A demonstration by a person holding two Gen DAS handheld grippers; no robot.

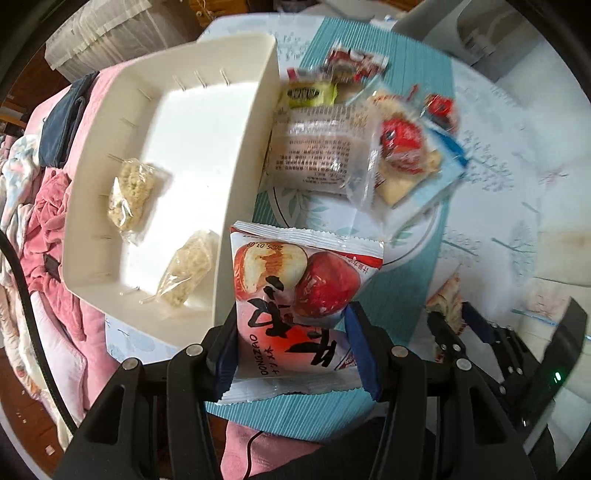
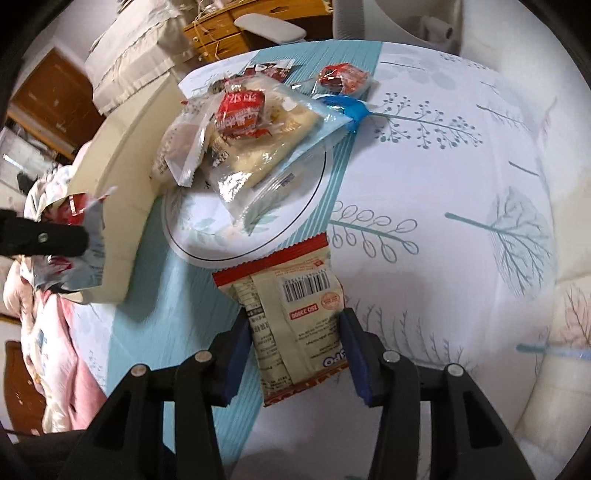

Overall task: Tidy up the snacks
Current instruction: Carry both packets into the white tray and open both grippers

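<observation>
My left gripper [image 1: 291, 332] is shut on a red-and-white jujube snack packet [image 1: 295, 291], held just right of the cream bin [image 1: 255, 155]. The bin holds two clear packs of puffed-rice cakes [image 1: 131, 194] [image 1: 186, 267]. My right gripper [image 2: 295, 336] is shut on a cream snack packet with a barcode [image 2: 291, 299], above the teal runner. A plate [image 2: 295, 206] carries a pile of snacks: a clear wrapped cake [image 1: 321, 155], a red packet [image 2: 242, 110] and a zip bag [image 2: 273, 147]. The right gripper shows in the left wrist view [image 1: 452, 317], and the left shows in the right wrist view [image 2: 86, 232].
The table has a white cloth with tree prints [image 2: 461, 184] and a teal runner [image 2: 192, 306]. Loose red snacks [image 2: 343, 79] lie beyond the plate. Pink bedding and clothes [image 1: 55, 229] lie left of the table. A white chair [image 2: 273, 26] stands at the far side.
</observation>
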